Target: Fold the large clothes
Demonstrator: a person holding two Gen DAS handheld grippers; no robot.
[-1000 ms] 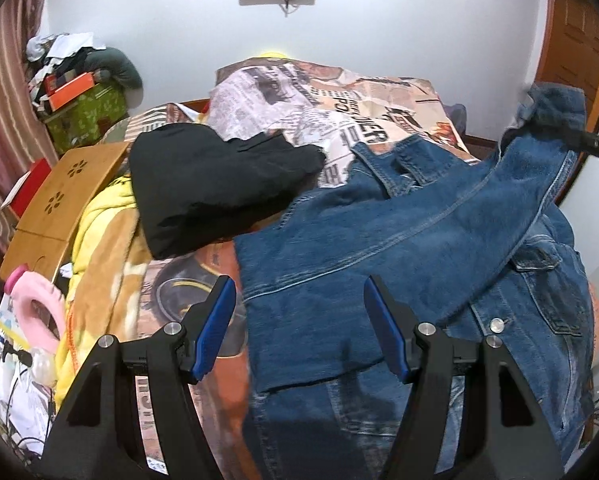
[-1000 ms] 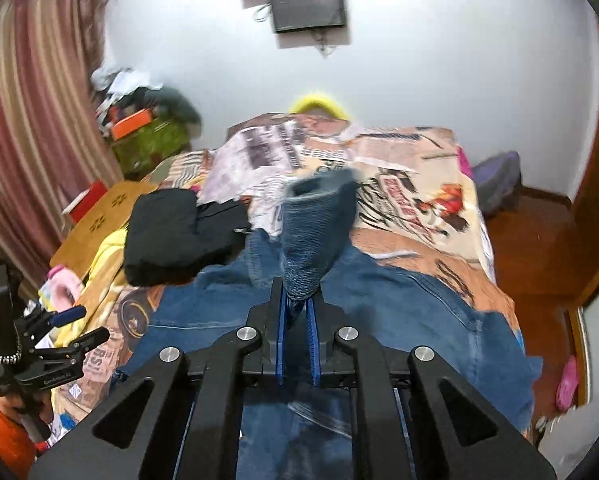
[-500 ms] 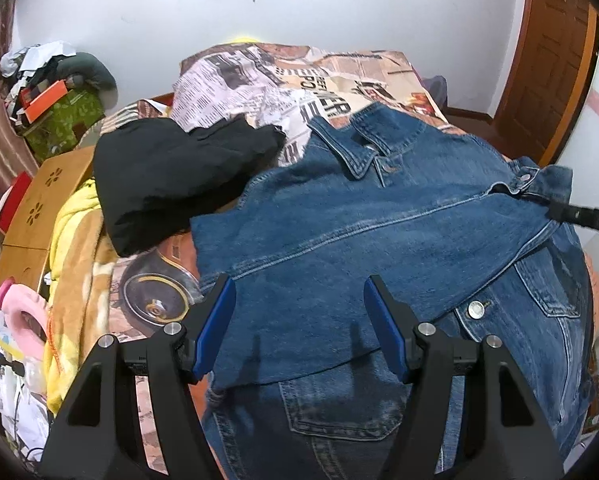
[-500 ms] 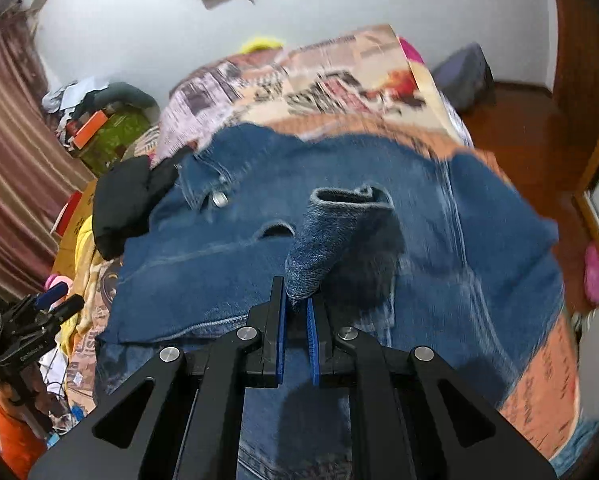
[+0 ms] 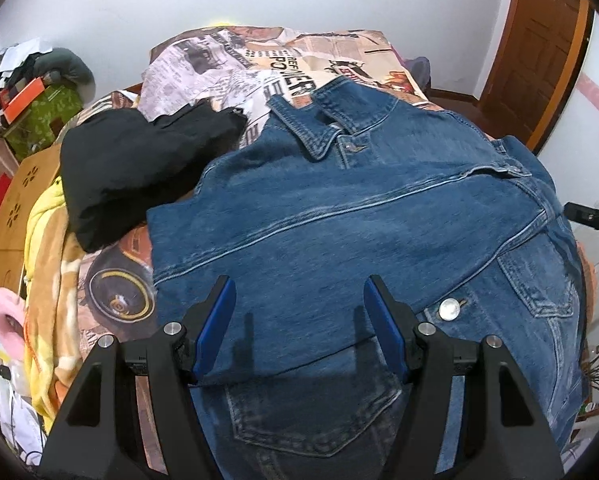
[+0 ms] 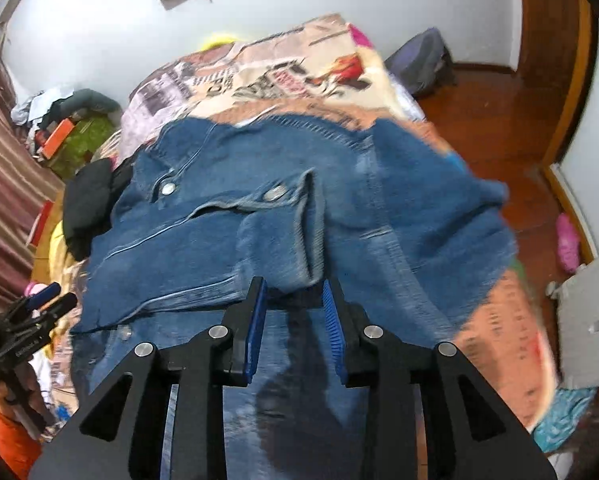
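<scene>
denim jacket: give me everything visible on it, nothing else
The denim jacket is mid-blue, worn-looking cotton denim with lighter seams, a collar, silver buttons and a flapped chest pocket. It lies spread on the patterned bedspread, collar toward the wall, one sleeve folded across its front, cuff end just ahead of the right gripper, whose jaws are opening. A black garment sits at its left edge.

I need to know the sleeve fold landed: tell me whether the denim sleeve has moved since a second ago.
Yes. The denim sleeve came down from in front of the wall and lies across the jacket; the right gripper is opening off it.
</scene>
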